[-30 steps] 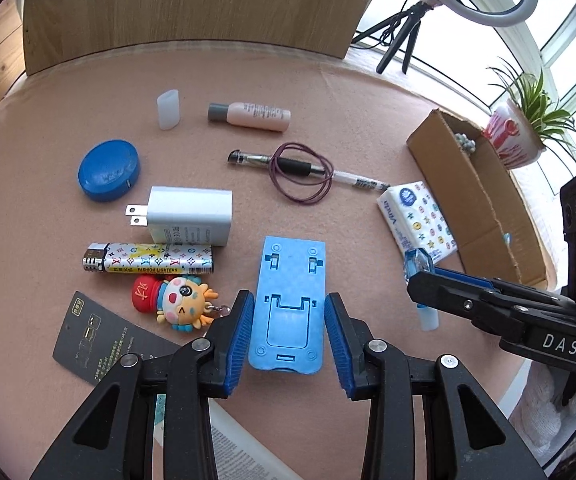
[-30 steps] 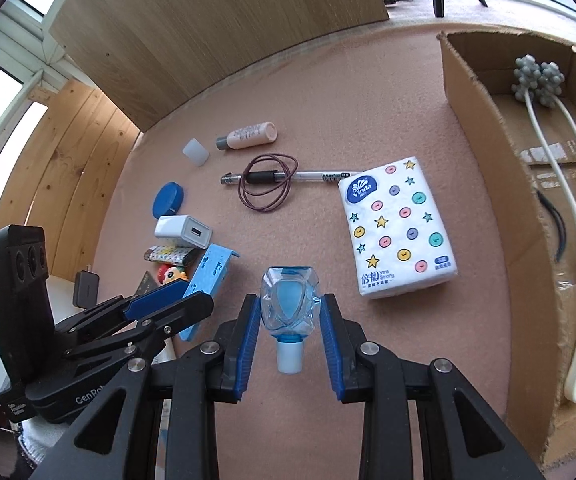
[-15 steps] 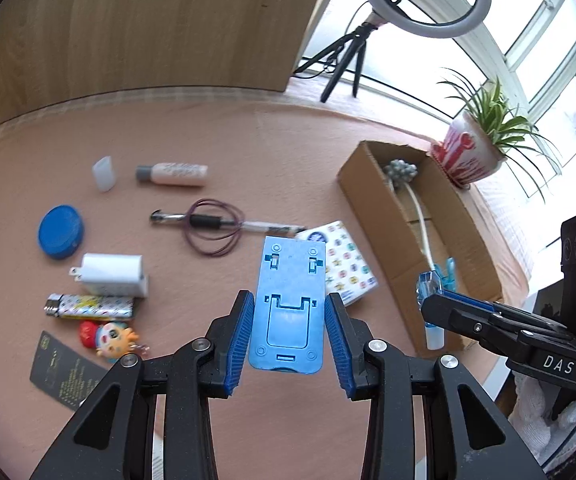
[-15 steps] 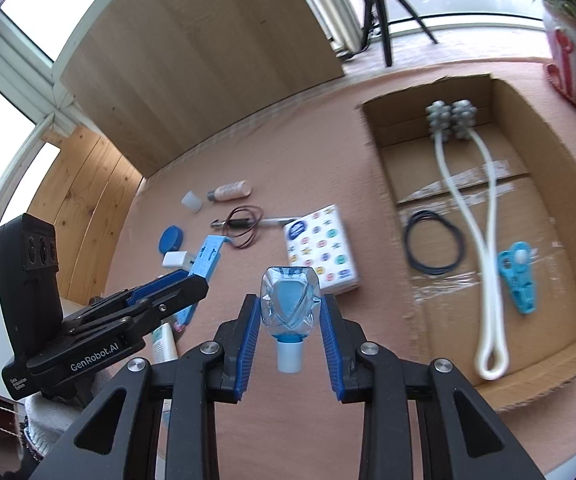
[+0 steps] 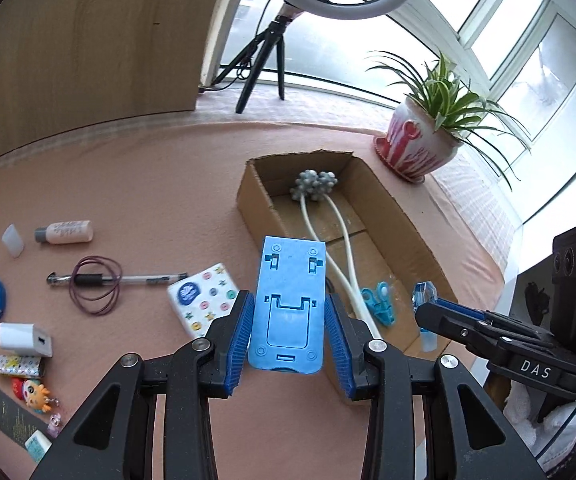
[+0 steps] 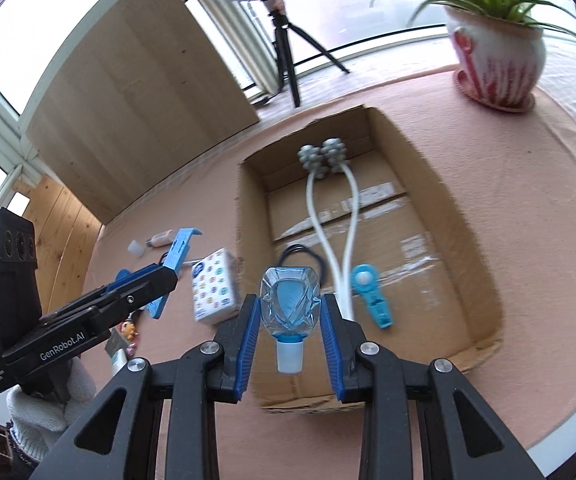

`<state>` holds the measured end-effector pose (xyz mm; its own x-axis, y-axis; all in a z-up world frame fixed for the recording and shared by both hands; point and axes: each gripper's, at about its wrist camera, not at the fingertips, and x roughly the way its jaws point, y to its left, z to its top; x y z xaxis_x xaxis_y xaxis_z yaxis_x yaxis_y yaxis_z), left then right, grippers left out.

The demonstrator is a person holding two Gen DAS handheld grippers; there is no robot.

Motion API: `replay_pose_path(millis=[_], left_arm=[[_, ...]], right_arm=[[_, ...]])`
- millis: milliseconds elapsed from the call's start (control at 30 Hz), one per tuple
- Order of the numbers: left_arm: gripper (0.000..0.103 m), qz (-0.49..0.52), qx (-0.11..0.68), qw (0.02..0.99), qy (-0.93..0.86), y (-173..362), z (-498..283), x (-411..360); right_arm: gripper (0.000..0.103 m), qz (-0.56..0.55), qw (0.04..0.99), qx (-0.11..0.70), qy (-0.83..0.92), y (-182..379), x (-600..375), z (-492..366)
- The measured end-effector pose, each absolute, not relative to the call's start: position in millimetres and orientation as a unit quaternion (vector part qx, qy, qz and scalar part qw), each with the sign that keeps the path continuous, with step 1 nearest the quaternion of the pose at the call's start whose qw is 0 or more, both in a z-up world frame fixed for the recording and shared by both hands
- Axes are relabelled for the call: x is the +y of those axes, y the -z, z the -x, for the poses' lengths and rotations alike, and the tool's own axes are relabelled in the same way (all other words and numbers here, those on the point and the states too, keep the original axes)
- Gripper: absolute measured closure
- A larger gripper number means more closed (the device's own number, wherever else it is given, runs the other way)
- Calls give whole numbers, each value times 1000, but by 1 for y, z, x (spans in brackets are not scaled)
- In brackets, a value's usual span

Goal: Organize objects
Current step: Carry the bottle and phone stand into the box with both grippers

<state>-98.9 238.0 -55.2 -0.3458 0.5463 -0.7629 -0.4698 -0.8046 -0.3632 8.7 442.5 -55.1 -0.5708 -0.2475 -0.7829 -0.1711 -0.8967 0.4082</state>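
Left-wrist view: we see the left gripper [image 5: 289, 338] clamped on a flat blue phone stand [image 5: 291, 304], held up in front of the near-left corner of the cardboard box [image 5: 397, 212]. Only this view shows the loose items on the pink cloth [image 5: 148, 184] at left, e.g. pen [image 5: 116, 279], charger [image 5: 24, 334], lighter [image 5: 16, 365]. Right-wrist view: we see the right gripper [image 6: 289, 334] clenched on a small clear blue bottle [image 6: 290, 304], cap toward the camera, over the box's near end. Only here do we see the black ring [image 6: 299, 258] on the box floor, beside the white massager [image 6: 329, 216] and blue clip [image 6: 371, 294].
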Motion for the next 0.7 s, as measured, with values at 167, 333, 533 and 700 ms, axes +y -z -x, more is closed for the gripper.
replay_pose_path(millis=[167, 333, 533, 700], left_arm=[[63, 483, -29, 324, -813, 58, 100, 274], [63, 492, -18, 328, -806, 70, 102, 300], [63, 500, -8, 331, -800, 81, 100, 321], [63, 504, -4, 332, -797, 84, 100, 327]], right_arm=[[75, -463, 1, -232, 855, 61, 466, -13], [75, -464, -10, -236, 854, 67, 482, -17], [75, -466, -19, -243, 851, 73, 495, -19], [75, -467, -19, -244, 850, 76, 498, -17]])
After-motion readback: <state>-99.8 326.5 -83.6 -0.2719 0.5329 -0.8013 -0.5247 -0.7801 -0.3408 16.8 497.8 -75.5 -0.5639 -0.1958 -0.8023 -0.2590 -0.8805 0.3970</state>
